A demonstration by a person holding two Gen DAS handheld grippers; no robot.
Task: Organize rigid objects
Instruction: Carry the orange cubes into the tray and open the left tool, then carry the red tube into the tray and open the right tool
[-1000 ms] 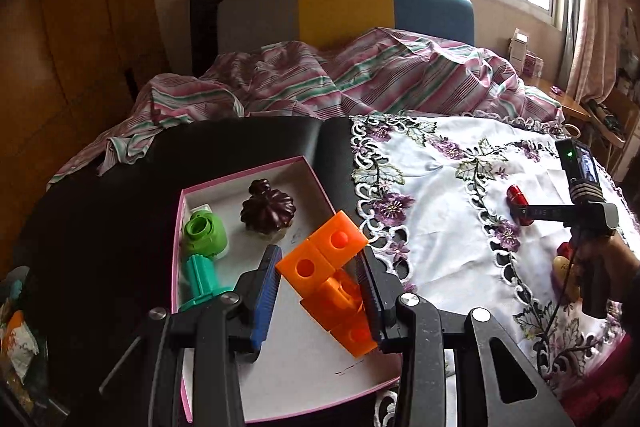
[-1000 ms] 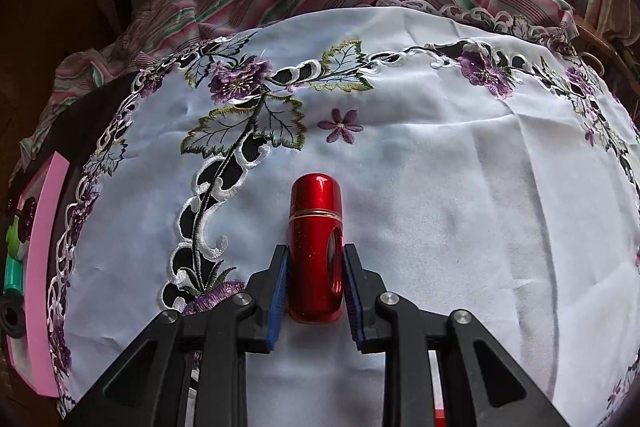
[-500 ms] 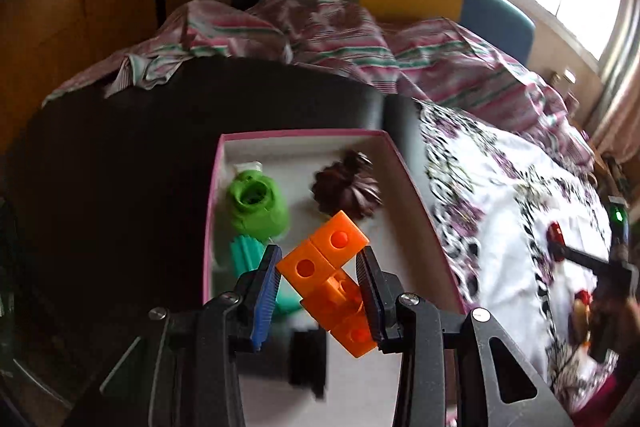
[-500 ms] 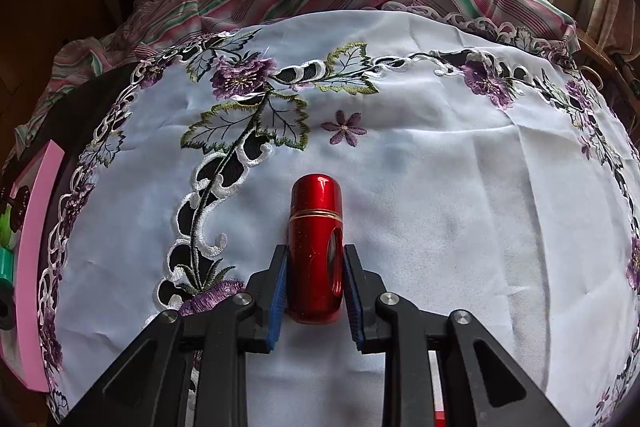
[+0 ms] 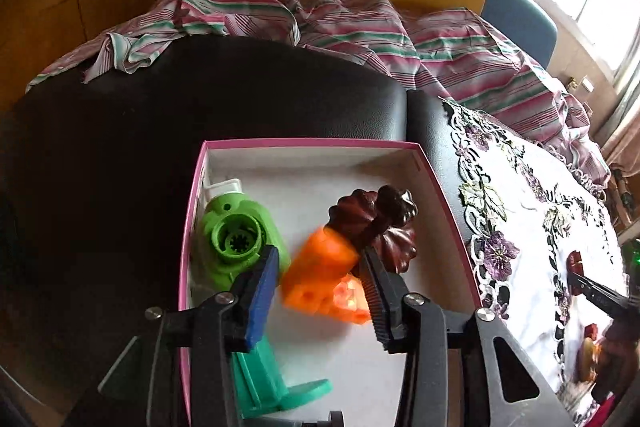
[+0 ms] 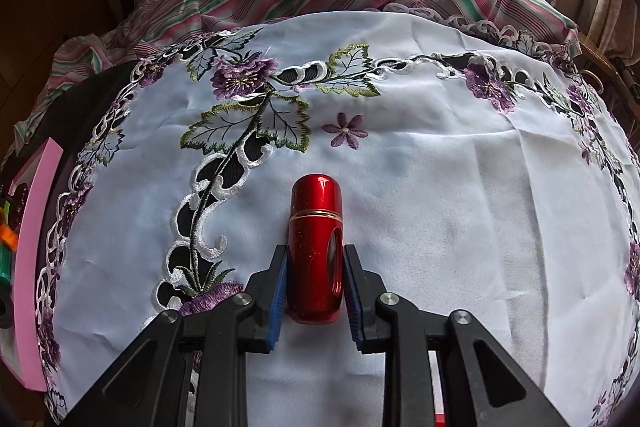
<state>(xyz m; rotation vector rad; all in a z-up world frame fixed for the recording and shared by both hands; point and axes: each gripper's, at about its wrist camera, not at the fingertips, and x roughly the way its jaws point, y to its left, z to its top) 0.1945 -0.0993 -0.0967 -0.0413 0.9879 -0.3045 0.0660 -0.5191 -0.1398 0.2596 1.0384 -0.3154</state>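
Over the pink-rimmed white box (image 5: 312, 143) my left gripper (image 5: 320, 259) hangs with its jaws opening. The orange block cluster (image 5: 324, 283) sits blurred between them, a gap showing at the left pad (image 5: 260, 291). Inside the box lie a green round part (image 5: 236, 243), a dark brown flower-shaped piece (image 5: 380, 223) and a teal piece (image 5: 264, 379). My right gripper (image 6: 315, 259) is shut on a glossy red cylinder (image 6: 316, 211) that rests on the white embroidered cloth (image 6: 440, 187). The left wrist view also shows that red cylinder (image 5: 574, 259) at far right.
The box stands on a black leather surface (image 5: 200, 99), and its pink wall (image 6: 32, 227) shows at the left edge of the right wrist view. A striped cloth (image 5: 360, 23) is heaped behind. Small items (image 5: 588, 351) lie at the cloth's near right.
My left gripper has swung over the box and sunk closer to it. Its jaws have widened and the orange cluster has tipped and blurred between them. The right gripper has stayed still.
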